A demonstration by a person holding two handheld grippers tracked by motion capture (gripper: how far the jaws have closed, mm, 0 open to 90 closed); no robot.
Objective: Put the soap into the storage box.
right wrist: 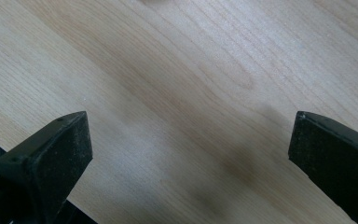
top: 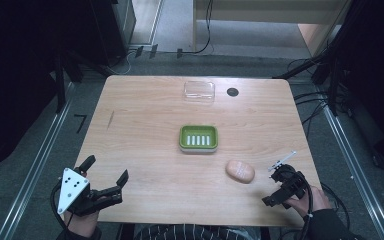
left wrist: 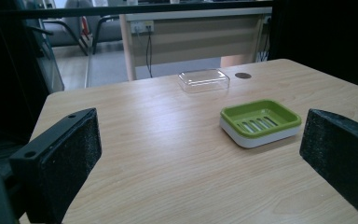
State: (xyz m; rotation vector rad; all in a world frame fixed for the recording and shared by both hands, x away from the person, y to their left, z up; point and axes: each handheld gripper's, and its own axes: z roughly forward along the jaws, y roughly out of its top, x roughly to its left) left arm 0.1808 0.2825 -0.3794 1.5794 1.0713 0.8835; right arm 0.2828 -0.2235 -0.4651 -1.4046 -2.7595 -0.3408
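A green soap dish [top: 198, 138] with a white base sits mid-table, and a pale pink bar of soap [top: 240, 171] lies to its right and nearer me. My left gripper [top: 106, 171] is open at the table's near left corner, held in a hand. In the left gripper view the wide-apart jaws of that gripper [left wrist: 199, 128] face the soap dish [left wrist: 261, 121], with nothing between them. My right gripper [top: 276, 186] is near the front right edge, just right of the soap. Its own view has this gripper [right wrist: 191, 126] open over bare wood [right wrist: 182, 70].
A clear plastic lid [top: 199, 91] lies at the far middle of the table [top: 145, 115], with a black round grommet [top: 232, 92] just to its right. The left gripper view takes in both the lid [left wrist: 204, 80] and the grommet [left wrist: 243, 75]. Cables and stands ring the table.
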